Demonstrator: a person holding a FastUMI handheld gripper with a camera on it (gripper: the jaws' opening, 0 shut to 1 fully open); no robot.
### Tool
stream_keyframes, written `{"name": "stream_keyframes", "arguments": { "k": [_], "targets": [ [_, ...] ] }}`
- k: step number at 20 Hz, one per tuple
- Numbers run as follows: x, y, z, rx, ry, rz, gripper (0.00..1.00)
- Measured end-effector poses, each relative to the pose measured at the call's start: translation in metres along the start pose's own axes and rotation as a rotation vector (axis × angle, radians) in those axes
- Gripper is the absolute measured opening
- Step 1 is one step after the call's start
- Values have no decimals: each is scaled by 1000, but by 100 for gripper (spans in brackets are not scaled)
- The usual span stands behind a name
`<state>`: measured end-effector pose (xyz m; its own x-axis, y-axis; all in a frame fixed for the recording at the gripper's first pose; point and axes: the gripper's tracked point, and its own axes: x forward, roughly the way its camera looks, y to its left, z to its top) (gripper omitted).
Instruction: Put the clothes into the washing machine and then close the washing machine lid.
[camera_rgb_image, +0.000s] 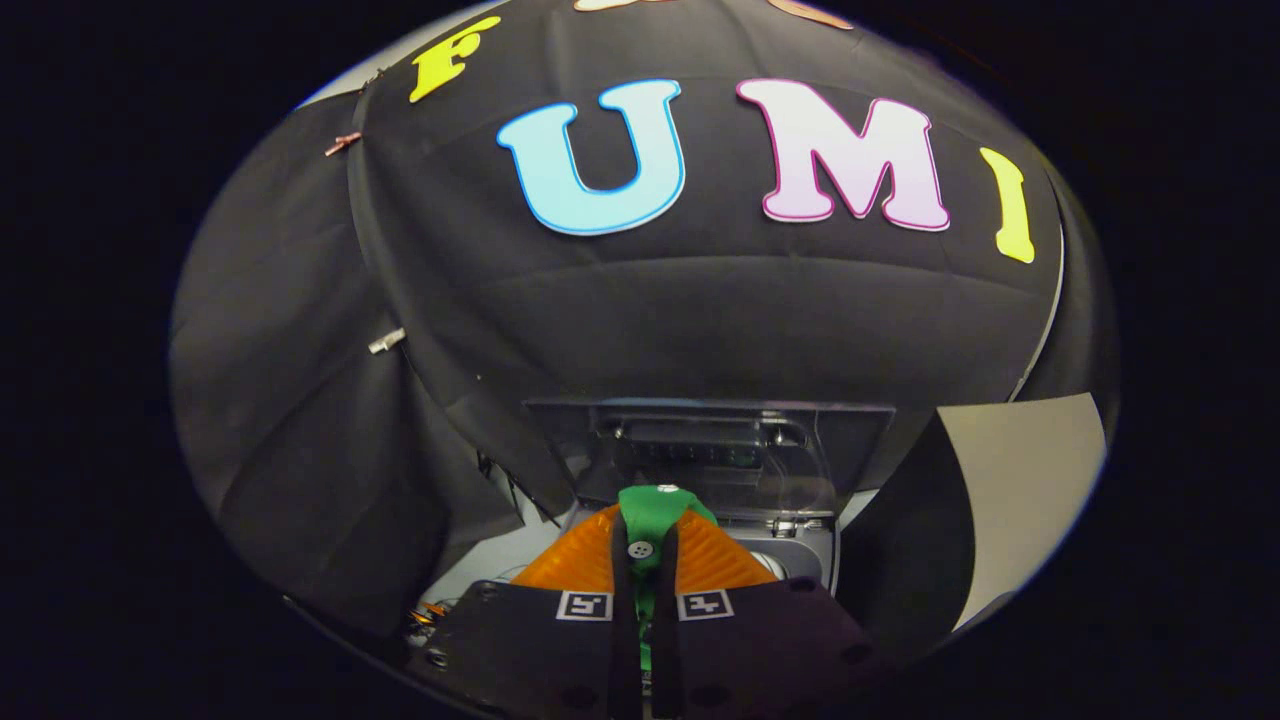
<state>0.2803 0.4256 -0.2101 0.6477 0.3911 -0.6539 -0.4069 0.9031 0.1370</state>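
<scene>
- I see the green garment (655, 515) pinched between the two orange fingers (585, 560), with a white button (640, 549) on the cloth showing right at the nip.
- My gripper (645, 560) is clamped on that garment: both fingers press on the cloth from either side, with only the fabric filling the narrow slot between them.
- A thin strip of the green cloth runs down the slot between the black finger mounts (520, 640); how much of the garment hangs below the fingers is hidden from me by the gripper body.
- The top of the garment pokes up just past the fingertips, in front of the raised lid.
- Just beyond the fingers stands the washing machine (800, 550), its clear lid (720, 450) tilted up and open, with a dark panel seen through it.
- The tub opening is mostly covered by my fingers; I catch what may be a pale curved rim by the right finger, but I can't tell what lies inside.
- Two small square markers (584, 605) sit on the mounts, one on each side of the slot.
- A pale board (1030, 490) leans off to the right of the machine.
</scene>
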Motion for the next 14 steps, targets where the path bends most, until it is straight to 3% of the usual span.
{"name": "stream_keyframes", "arguments": {
  "k": [7,9,13,14],
  "targets": [
    [50,-33,-63,-37,86,-84,9],
    [60,-33,-74,-42,121,-66,12],
    [60,-40,-73,-70,110,-63,100],
    [57,-38,-71,-61,104,-58,98]
  ]
}}
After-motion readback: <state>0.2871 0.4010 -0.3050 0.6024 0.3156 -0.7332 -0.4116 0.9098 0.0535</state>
